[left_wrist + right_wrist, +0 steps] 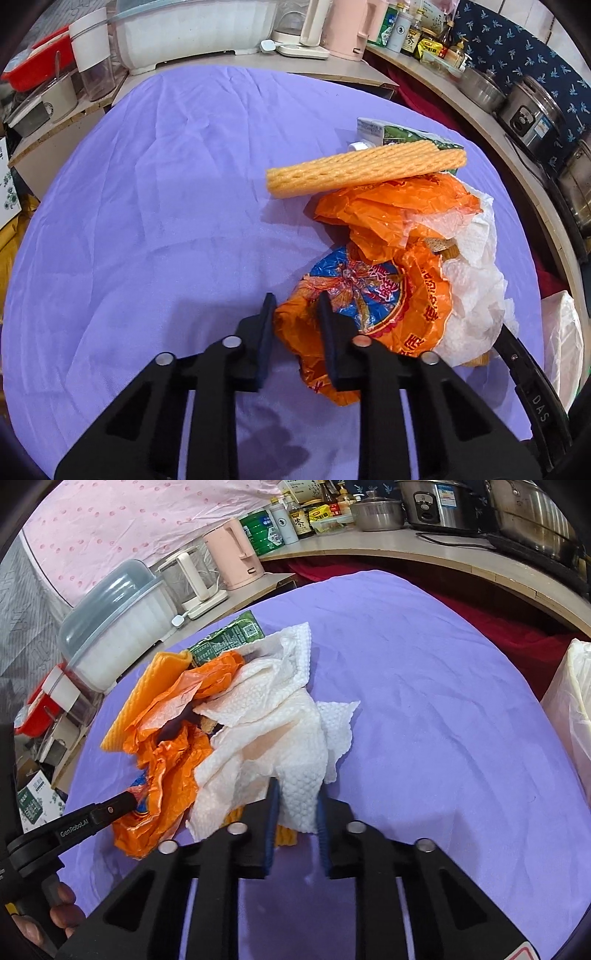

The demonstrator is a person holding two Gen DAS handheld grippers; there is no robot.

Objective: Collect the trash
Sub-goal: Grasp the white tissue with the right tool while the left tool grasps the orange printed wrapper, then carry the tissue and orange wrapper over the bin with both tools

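A trash pile lies on the purple tablecloth [147,221]. It holds an orange plastic bag [369,295] with a blue print, a yellow foam net sleeve [362,168], a green carton [402,134] and crumpled white paper towel [476,295]. My left gripper [297,310] is shut on the near edge of the orange bag. In the right wrist view my right gripper [297,797] is shut on the white paper towel [280,716]; the orange bag [166,760], the carton [225,638] and the left gripper's finger [114,806] lie to its left.
A white bin liner [572,716] stands at the table's right edge. Behind the table, counters carry a pink kettle [236,554], a white lidded container [114,627], bottles and steel pots [443,502]. A red tub [37,62] sits at far left.
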